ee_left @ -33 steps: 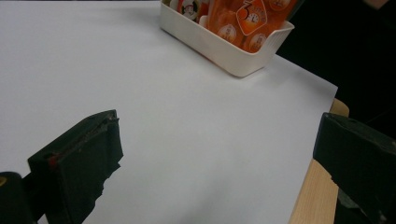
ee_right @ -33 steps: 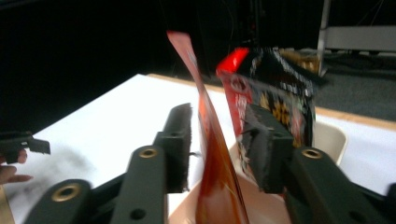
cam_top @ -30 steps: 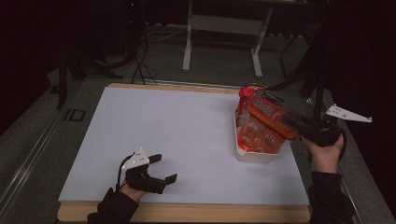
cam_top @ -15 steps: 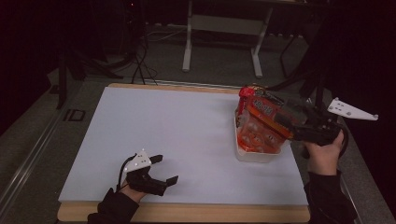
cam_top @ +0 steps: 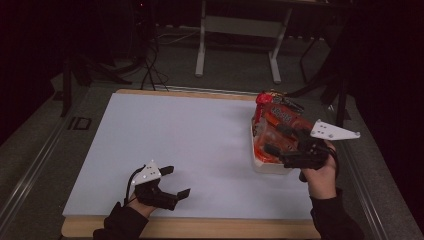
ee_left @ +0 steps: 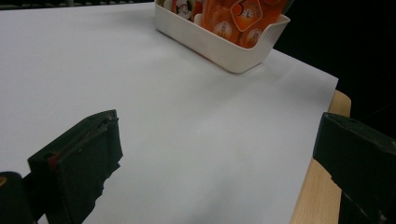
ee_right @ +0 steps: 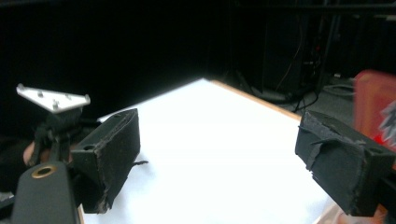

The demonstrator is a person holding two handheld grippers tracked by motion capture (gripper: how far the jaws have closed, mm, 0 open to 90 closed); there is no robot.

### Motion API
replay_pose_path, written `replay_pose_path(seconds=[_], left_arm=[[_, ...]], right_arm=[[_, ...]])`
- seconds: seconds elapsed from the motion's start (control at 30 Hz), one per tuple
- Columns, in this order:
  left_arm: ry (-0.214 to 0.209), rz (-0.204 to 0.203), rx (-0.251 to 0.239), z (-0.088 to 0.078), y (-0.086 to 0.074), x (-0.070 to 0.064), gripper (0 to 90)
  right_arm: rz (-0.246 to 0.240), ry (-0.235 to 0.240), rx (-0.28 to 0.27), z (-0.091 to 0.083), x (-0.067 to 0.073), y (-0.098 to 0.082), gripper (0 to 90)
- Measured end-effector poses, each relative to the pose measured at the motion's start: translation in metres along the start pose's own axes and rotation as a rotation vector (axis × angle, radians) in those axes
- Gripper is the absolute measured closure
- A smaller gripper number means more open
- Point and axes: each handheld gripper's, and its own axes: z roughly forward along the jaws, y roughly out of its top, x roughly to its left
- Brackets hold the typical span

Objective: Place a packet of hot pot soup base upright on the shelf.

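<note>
Near the front edge of the table (cam_top: 210,227), the left gripper (cam_top: 172,182) rests on the white sheet (cam_top: 190,140) with jaws apart and nothing between them. At the right side, the right gripper (cam_top: 277,142) has just been opening, released, its jaws empty, just beside the white box (cam_top: 267,165). That box, full of orange packets (cam_top: 272,120), has its long axis running from near to far along the right edge. Wide free sheet lies to its left.
</note>
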Motion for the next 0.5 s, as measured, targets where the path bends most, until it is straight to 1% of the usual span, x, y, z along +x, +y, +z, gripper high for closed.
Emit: replay_pose_path(seconds=[0.03, 0.1, 0.2, 0.23, 0.3, 0.4, 0.5], left_arm=[[-0.001, 0.000, -0.001, 0.000, 0.000, 0.000, 1.2], [-0.001, 0.001, -0.001, 0.000, 0.000, 0.000, 1.2], [0.000, 0.001, -0.008, 0.000, 0.000, 0.000, 1.2], [-0.002, 0.000, -0.010, 0.000, 0.000, 0.000, 1.2], [-0.001, 0.002, -0.009, -0.001, 0.000, 0.001, 1.2], [-0.005, 0.002, -0.010, 0.000, 0.000, 0.000, 1.2], [-0.008, -0.003, -0.009, 0.000, 0.000, 0.000, 1.2]], right_arm=[[-0.003, 0.009, 0.012, 0.003, 0.001, -0.004, 13.6], [0.000, 0.013, 0.028, 0.007, 0.002, -0.010, 13.5], [0.006, 0.027, 0.035, 0.012, 0.004, -0.019, 13.2], [0.006, 0.038, 0.042, 0.014, 0.004, -0.023, 13.2], [0.001, 0.042, 0.051, 0.016, 0.005, -0.028, 13.2], [0.004, 0.063, 0.071, 0.020, 0.008, -0.038, 13.2], [0.018, 0.086, 0.079, 0.024, 0.008, -0.048, 13.2]])
